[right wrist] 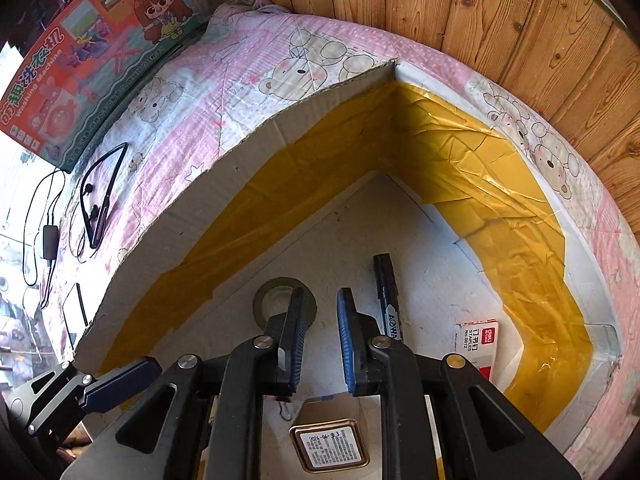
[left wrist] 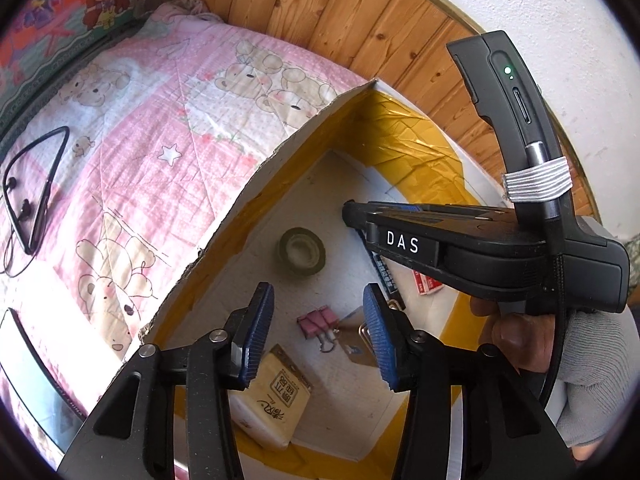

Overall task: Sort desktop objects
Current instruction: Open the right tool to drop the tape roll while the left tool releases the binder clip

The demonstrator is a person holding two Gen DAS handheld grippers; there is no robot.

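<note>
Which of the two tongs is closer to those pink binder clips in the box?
Left. The left tongs hang open right above the pink binder clips, which show between the fingers. The right tongs sit further along the box, by the tape roll and marker.

pink bear quilt [right wrist: 248, 92] | neckband earphones [left wrist: 30, 196] on it | toy washing-machine box [right wrist: 92, 52] | wood panelling [right wrist: 500, 12]

right claw [right wrist: 318, 340] slightly parted, empty | box [right wrist: 248, 148]: tape roll [right wrist: 266, 294], marker [right wrist: 386, 292]
</note>
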